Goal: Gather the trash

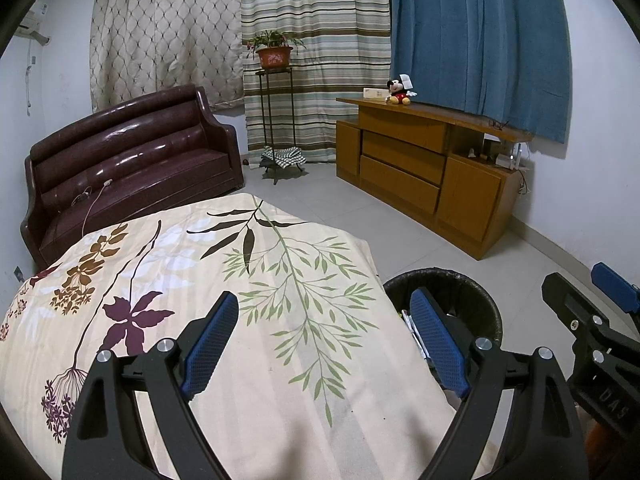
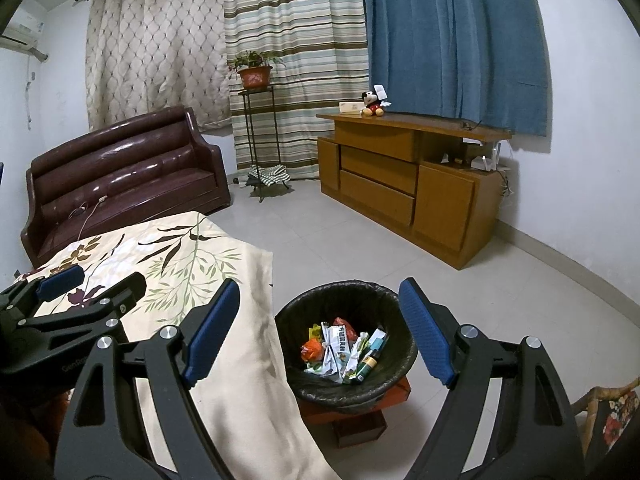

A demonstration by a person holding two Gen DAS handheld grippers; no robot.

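Two grippers in view, both with jaws spread wide and nothing between the blue pads. Left gripper point(image 1: 324, 340) occupies the lower centre of its own view, hovering over the floral tablecloth point(image 1: 256, 280); whether its fingers touch the cloth cannot be told. Its right finger overlaps the rim of the bin at lower right. Right gripper point(image 2: 320, 332) stands equally wide in the lower centre of its view, framing the black-lined trash bin point(image 2: 348, 392) without touching it. Trash point(image 2: 344, 352) lies inside the bin: crumpled wrappers, an orange scrap, a small dark bottle. The bin rests on a low reddish stand point(image 2: 360, 420) on the tiled floor, just beside the hanging edge of the cloth. In the upper half of the frame stand a dark leather sofa point(image 2: 124, 188) at left and a wooden cabinet point(image 2: 404, 184) at right.
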